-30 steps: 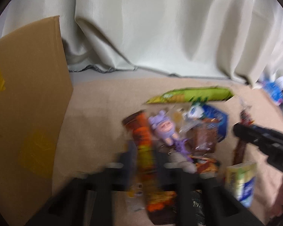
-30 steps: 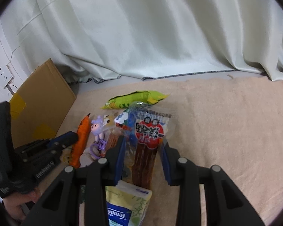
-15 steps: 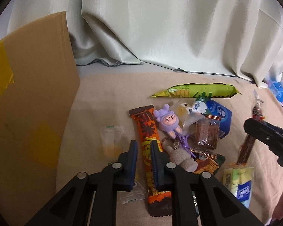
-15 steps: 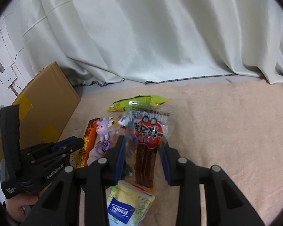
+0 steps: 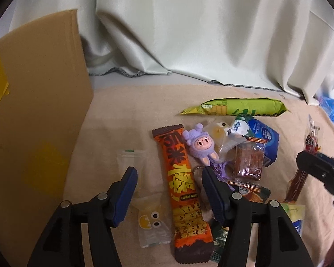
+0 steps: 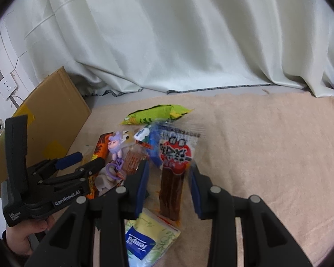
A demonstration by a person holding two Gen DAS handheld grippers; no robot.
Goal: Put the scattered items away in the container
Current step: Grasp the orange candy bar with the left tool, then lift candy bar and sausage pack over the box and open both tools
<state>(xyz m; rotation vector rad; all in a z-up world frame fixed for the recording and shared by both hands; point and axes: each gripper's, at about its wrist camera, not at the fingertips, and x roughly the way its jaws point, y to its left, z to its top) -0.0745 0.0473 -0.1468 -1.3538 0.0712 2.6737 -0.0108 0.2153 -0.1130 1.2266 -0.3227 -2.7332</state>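
The scattered items, an orange snack bar (image 5: 184,191) among them, lie heaped on a beige towel (image 6: 267,144); the cardboard box (image 5: 33,115) stands at their left edge. My left gripper (image 5: 169,189) tilts down over the bar, its jaws just opened and straddling it without touching; my right gripper (image 6: 169,187) angles down likewise, half open around a red meat-stick packet (image 6: 173,166), contact unclear. Pale curtains (image 6: 167,33) hang behind; a wall socket (image 6: 6,86) sits at far left.

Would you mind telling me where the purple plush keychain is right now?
In the left wrist view the purple plush keychain lies mid-pile on the beige towel, just right of the orange snack bar, below the green packet.
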